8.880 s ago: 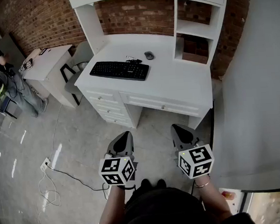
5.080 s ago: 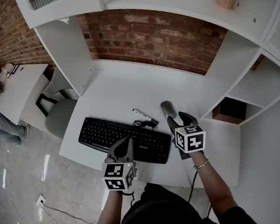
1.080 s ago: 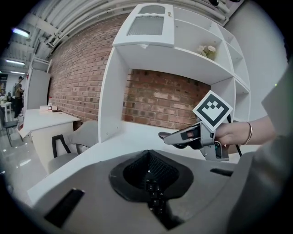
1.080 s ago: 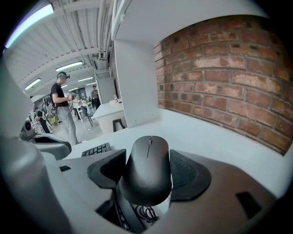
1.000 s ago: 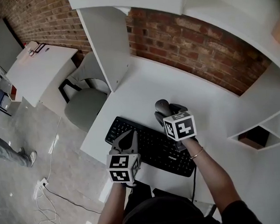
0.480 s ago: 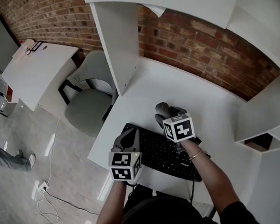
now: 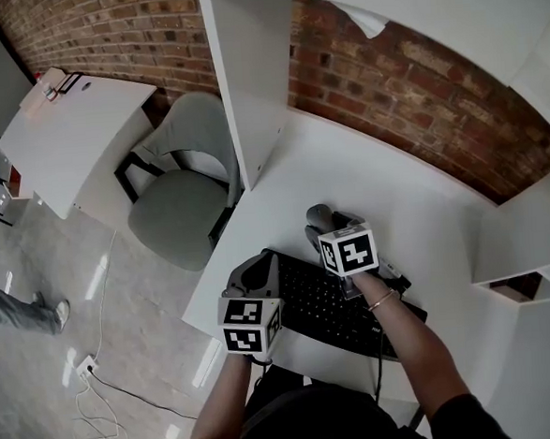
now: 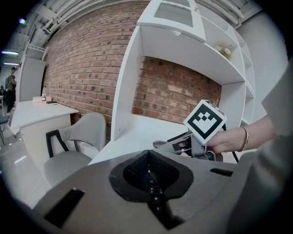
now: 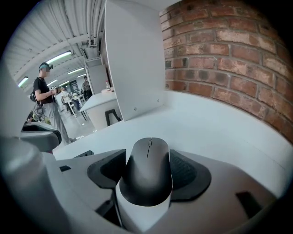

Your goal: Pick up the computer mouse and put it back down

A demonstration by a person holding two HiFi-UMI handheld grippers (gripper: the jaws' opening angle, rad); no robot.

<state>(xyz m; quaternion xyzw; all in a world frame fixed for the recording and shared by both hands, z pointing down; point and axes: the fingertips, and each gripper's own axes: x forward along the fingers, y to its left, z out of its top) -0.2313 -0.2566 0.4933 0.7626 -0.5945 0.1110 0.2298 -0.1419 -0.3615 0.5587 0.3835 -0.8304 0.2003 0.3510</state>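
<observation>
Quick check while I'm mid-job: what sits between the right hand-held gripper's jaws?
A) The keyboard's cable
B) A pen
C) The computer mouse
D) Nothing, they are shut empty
C: the right gripper view shows the dark computer mouse held between the two jaw pads of the right hand-held gripper, one pad against each of its sides.

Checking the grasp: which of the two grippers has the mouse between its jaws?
The right gripper: its jaws clamp the dark grey computer mouse by its sides. The left gripper has its jaws together on nothing.
</observation>
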